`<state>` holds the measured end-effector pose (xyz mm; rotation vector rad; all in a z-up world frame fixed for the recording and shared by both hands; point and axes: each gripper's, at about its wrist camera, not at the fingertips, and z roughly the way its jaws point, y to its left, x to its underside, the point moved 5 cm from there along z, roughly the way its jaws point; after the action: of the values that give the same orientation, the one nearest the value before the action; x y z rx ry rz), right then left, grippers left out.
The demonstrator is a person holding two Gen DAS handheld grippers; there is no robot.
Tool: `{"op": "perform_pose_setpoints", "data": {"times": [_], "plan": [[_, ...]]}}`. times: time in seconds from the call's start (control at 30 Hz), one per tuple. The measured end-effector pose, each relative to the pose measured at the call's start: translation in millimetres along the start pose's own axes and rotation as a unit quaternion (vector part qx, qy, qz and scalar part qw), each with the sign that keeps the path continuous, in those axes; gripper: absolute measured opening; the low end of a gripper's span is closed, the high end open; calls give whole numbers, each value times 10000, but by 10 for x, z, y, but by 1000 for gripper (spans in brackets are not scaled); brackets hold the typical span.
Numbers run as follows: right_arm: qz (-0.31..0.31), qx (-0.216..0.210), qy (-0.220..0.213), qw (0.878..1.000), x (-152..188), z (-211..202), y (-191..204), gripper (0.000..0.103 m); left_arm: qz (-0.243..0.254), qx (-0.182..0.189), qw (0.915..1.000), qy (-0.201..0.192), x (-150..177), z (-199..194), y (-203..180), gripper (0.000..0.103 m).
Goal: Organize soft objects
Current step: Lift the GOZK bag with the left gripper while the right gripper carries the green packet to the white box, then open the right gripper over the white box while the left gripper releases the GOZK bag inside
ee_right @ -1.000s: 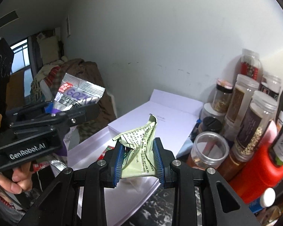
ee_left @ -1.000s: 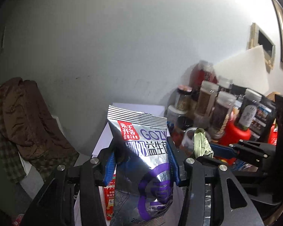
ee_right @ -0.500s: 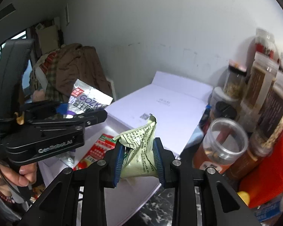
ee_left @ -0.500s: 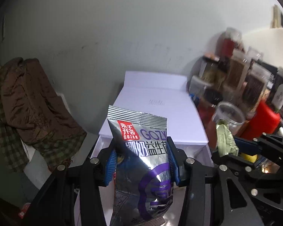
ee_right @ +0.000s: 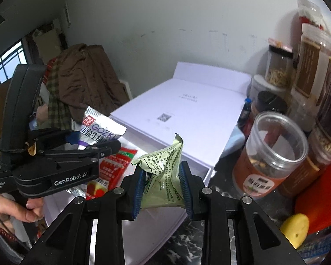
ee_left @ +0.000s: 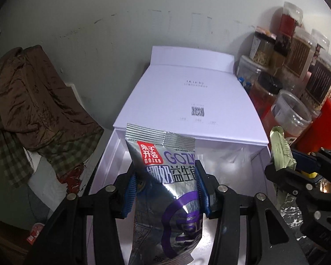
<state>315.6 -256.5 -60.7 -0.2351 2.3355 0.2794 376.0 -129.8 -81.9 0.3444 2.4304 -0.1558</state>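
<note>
Both claws grip packets; silver packet [ee_left: 165,176] bottom cut off.

Silver pouch [ee_left: 165,190] bottom cut off; jar labels [ee_right: 257,182] blurred.

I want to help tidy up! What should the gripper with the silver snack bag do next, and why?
Probably lower the silver bag a little into the open white box and let go. The left gripper holds it right above the box, where a red packet already lies.
</note>
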Motion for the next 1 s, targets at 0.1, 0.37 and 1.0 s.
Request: {"op": "perform_pose_setpoints", "data": {"times": [0.1,0.37,1.0], "plan": [[-24,84,84,9999,30,72,11,31,25,-45,10000,85,15,47,-8,47],[-139,259,258,9992,135,309,37,31,24,-81,9997,232,60,152,-4,47],[-186,342,72,9992,98,116,95,47,-139,-268,9992,273,29,-11,-24,52]]}}
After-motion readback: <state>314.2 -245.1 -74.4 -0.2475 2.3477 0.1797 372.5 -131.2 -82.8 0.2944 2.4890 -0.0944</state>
